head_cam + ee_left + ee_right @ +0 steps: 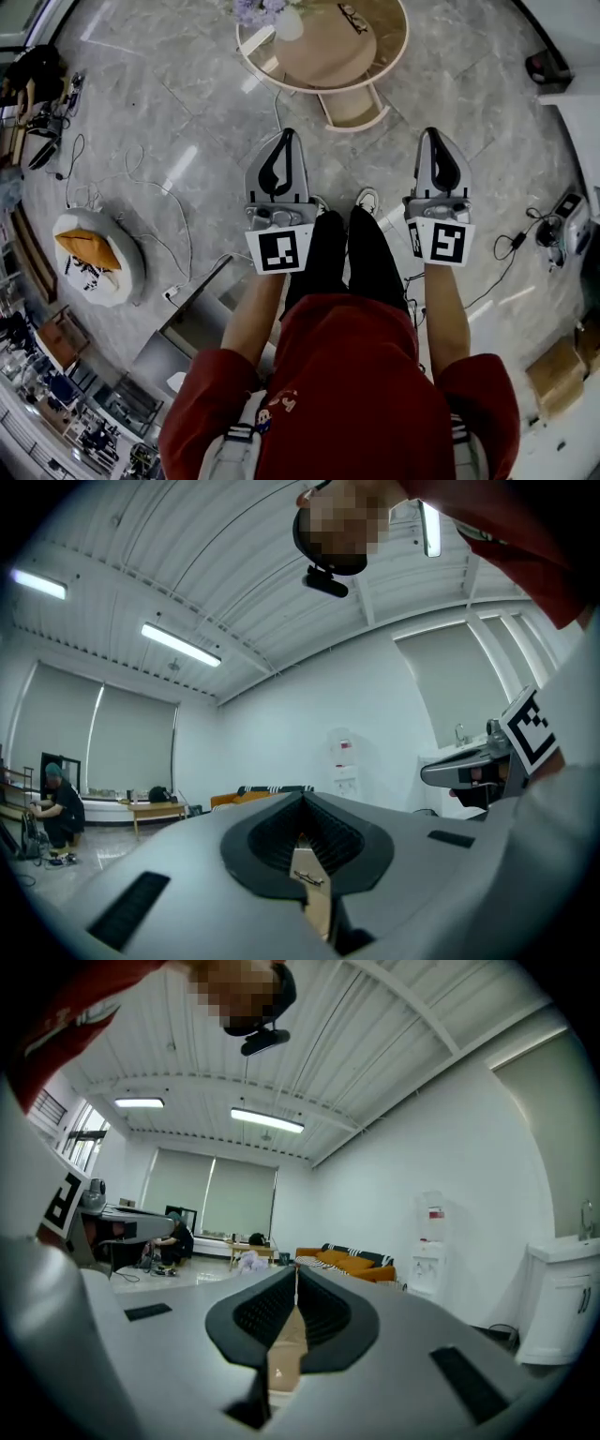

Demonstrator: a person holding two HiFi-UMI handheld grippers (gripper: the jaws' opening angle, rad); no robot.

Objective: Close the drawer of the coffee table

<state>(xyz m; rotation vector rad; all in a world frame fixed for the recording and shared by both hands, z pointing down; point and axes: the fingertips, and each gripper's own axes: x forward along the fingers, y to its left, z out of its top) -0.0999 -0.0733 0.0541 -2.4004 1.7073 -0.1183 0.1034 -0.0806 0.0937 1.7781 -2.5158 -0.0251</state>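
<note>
In the head view the round beige coffee table (375,52) stands on the marble floor ahead of the person. Its drawer (354,106) sticks out open toward them. My left gripper (286,137) and right gripper (433,135) are held side by side in the air, well short of the drawer and touching nothing. Both point level across the room. The left gripper (302,799) has its jaws together with nothing between them. The right gripper (295,1274) is likewise shut and empty. The table does not appear in either gripper view.
A white pouf with an orange cushion (94,251) lies at the left among floor cables (141,187). A grey bench (187,319) is beside the person's legs. A cardboard box (555,375) and a device (565,223) sit at the right. An orange sofa (349,1262) stands far off.
</note>
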